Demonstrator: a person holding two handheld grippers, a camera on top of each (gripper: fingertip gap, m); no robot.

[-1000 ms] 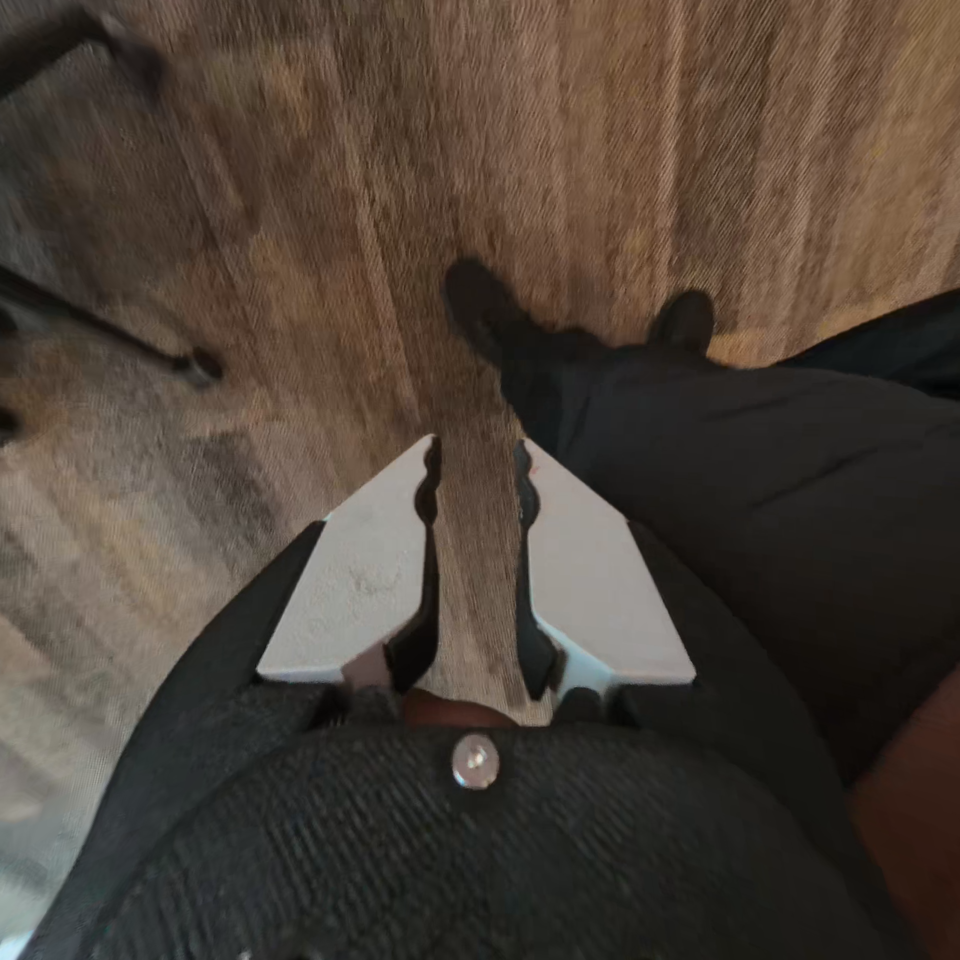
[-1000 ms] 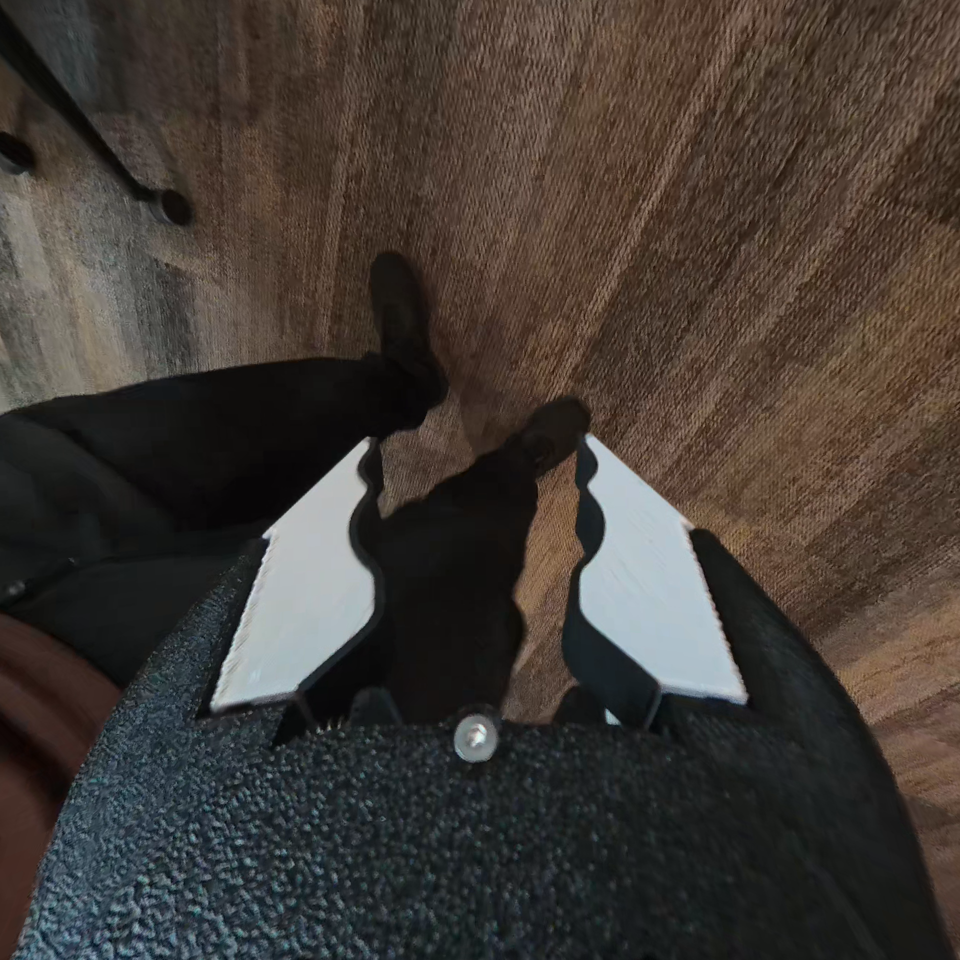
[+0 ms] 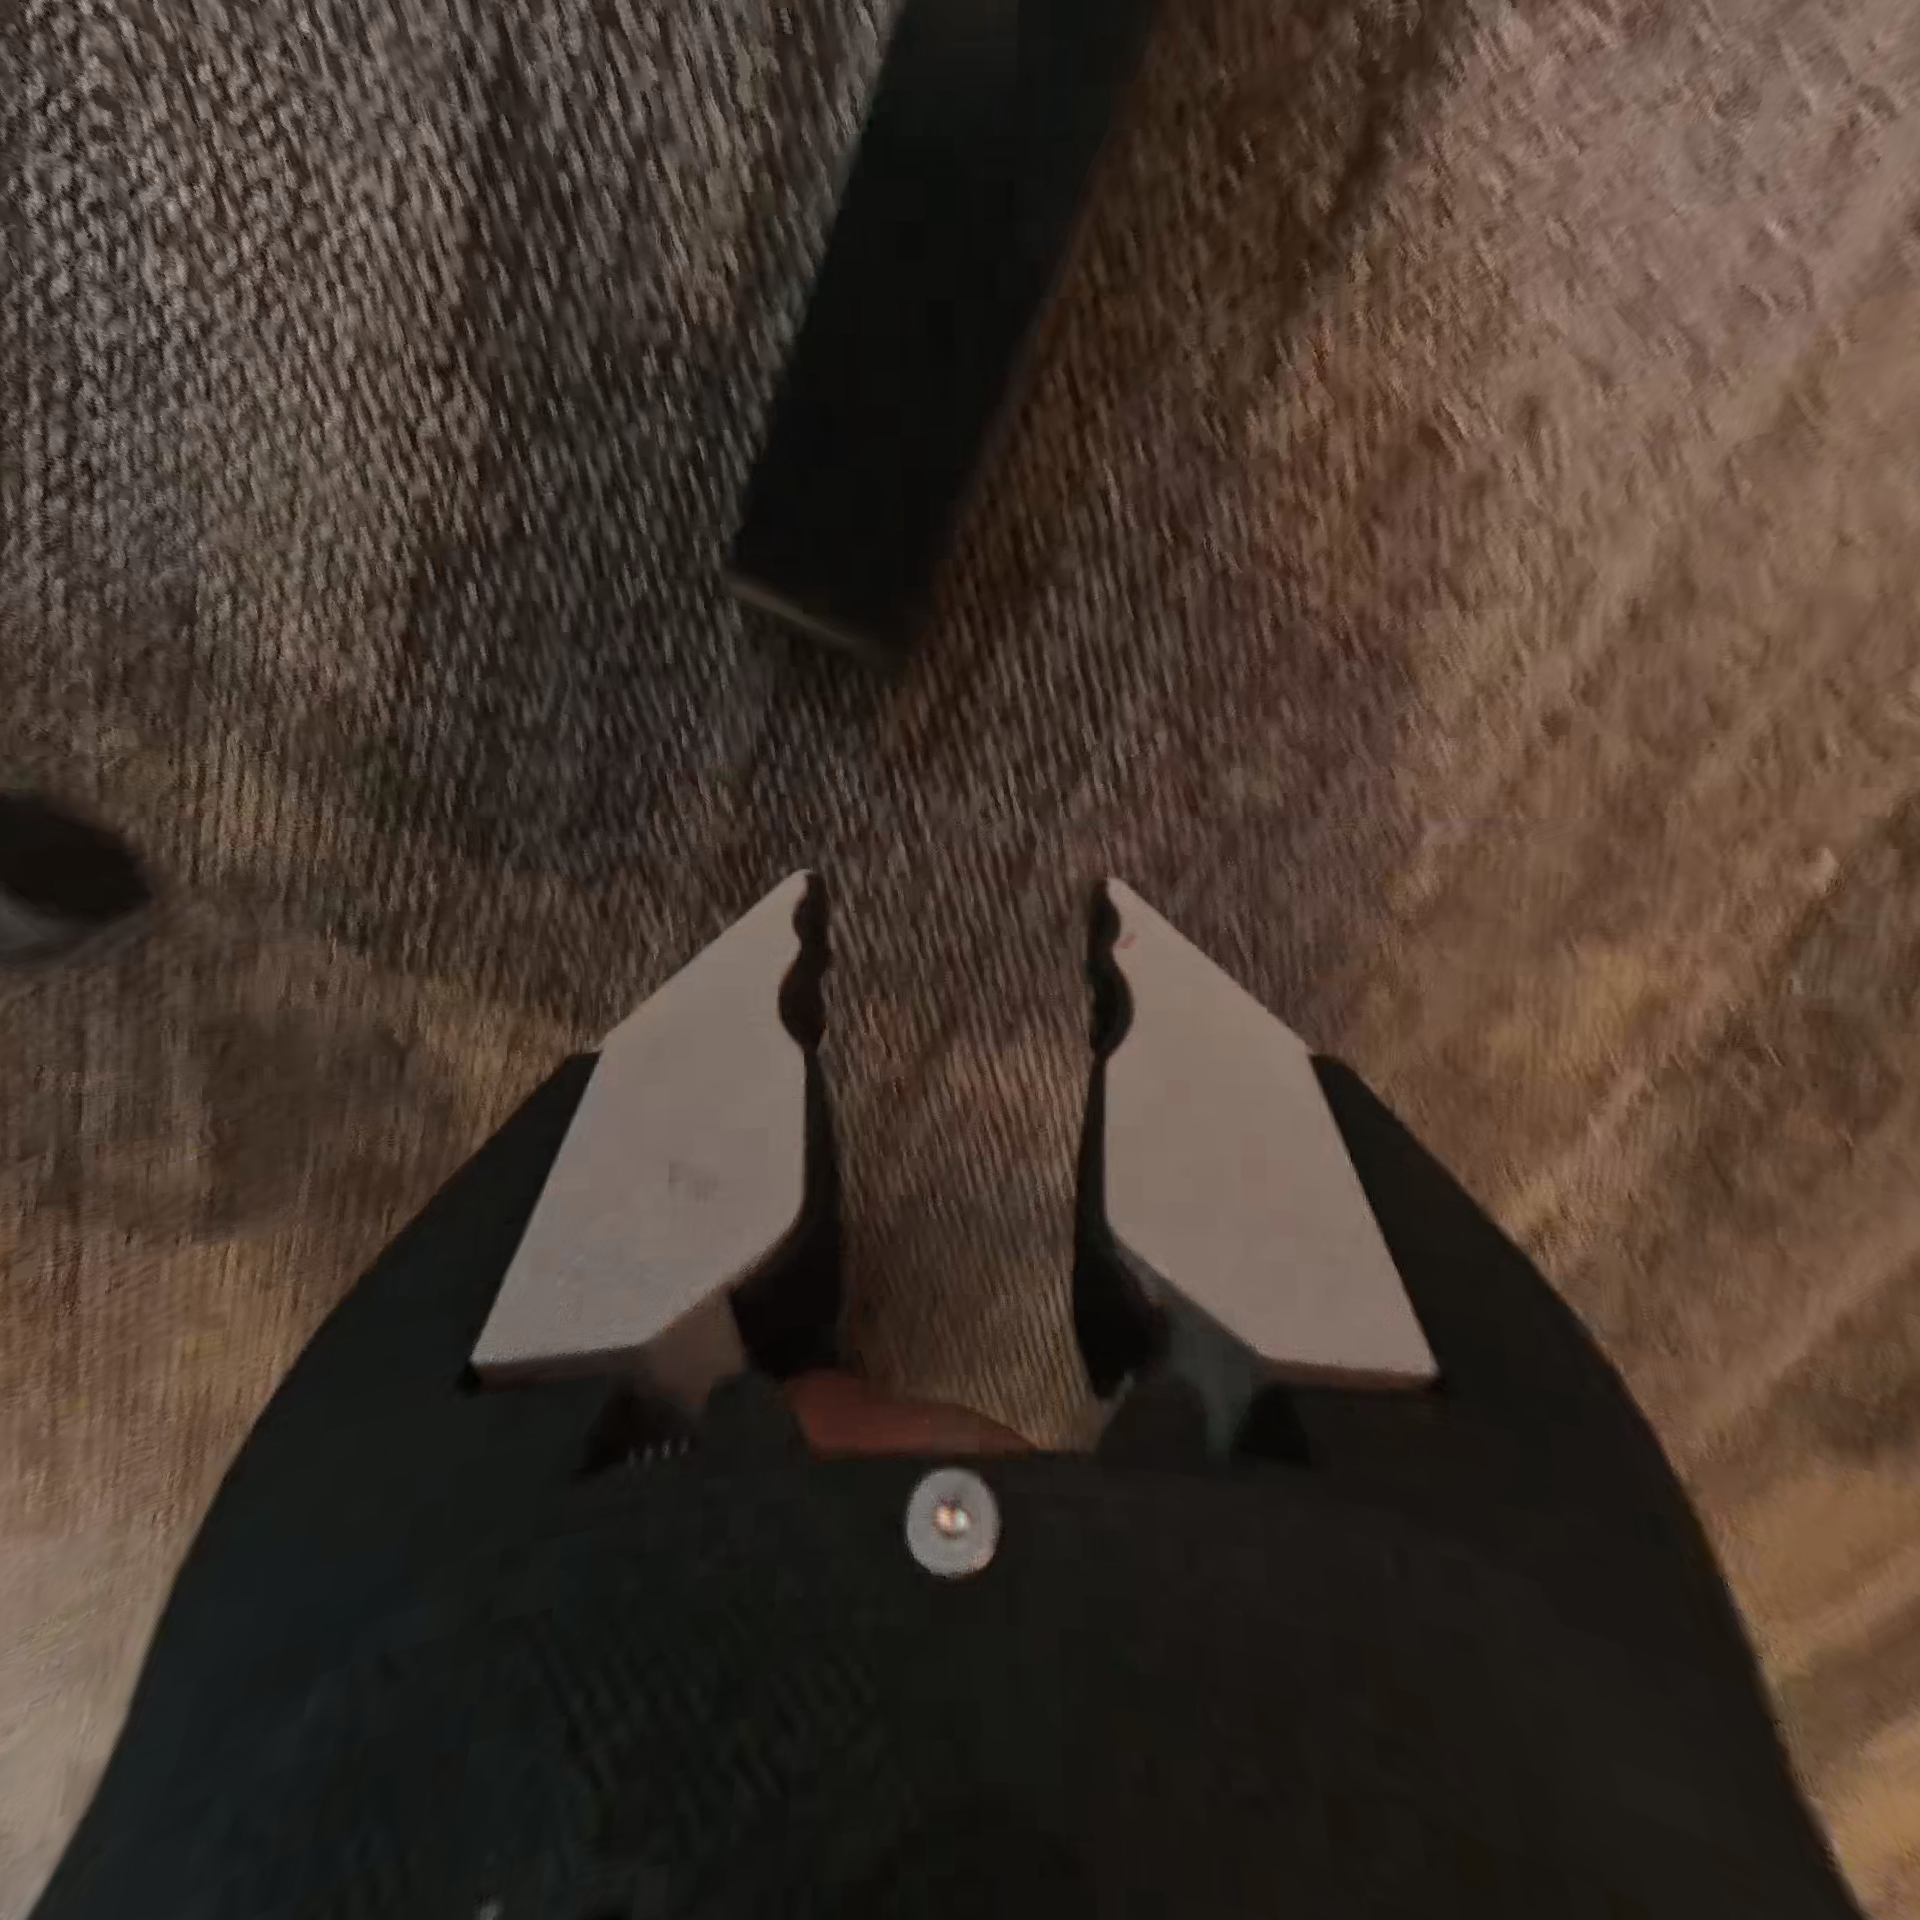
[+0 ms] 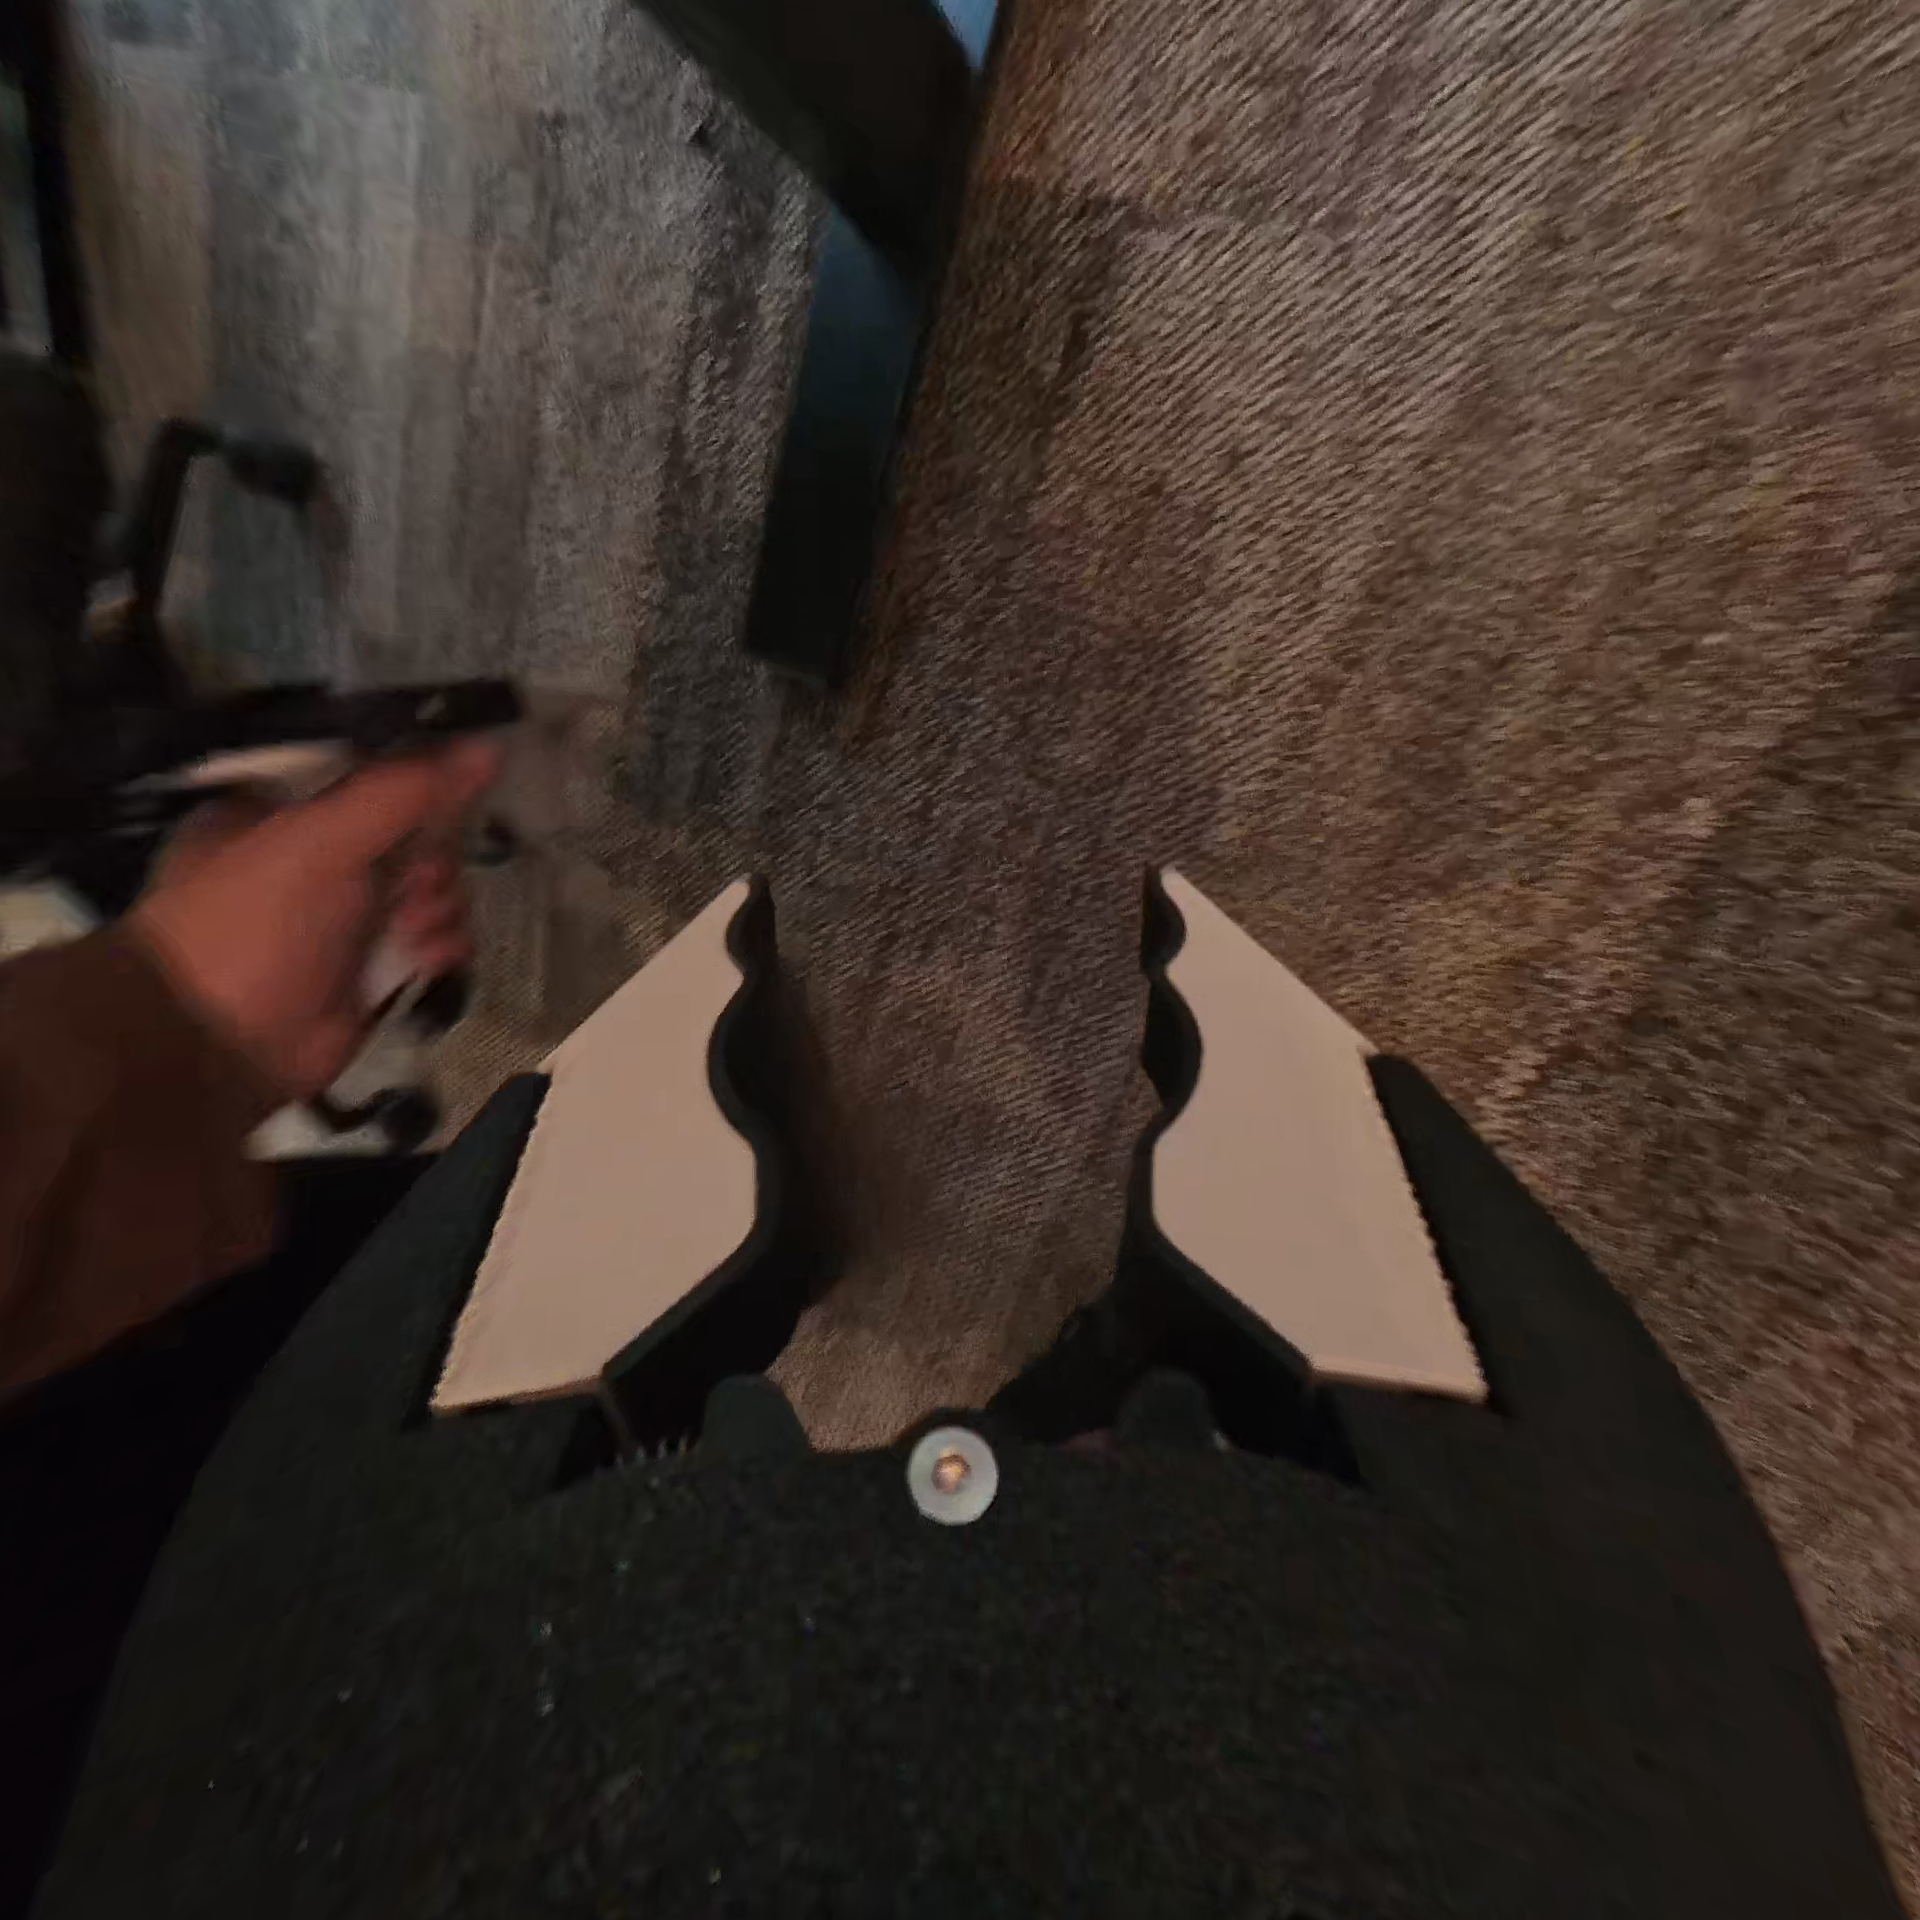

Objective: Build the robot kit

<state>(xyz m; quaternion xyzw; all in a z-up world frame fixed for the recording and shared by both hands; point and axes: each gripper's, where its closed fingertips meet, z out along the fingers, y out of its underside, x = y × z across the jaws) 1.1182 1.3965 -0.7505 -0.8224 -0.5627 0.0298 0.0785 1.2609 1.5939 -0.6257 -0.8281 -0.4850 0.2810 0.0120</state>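
Note:
My left gripper (image 3: 956,894) is open and empty, held above brown-grey carpet (image 3: 1455,623). A black furniture leg (image 3: 914,343) stands on the carpet straight ahead of it. My right gripper (image 4: 956,894) is open and empty above the same carpet (image 4: 1403,623), with the black leg (image 4: 842,457) ahead and slightly left. In the right wrist view a person's hand (image 4: 301,914) at the left holds the other gripper, blurred by motion. Both views are blurred.
A dark round foot (image 3: 62,862) sits on the carpet at the left edge of the left wrist view. Dark furniture frames (image 4: 156,582) stand at the far left of the right wrist view.
Both grippers have swung away from the person's legs and shoes, which are out of view now, and face a black furniture leg. The left jaws stand wider apart.

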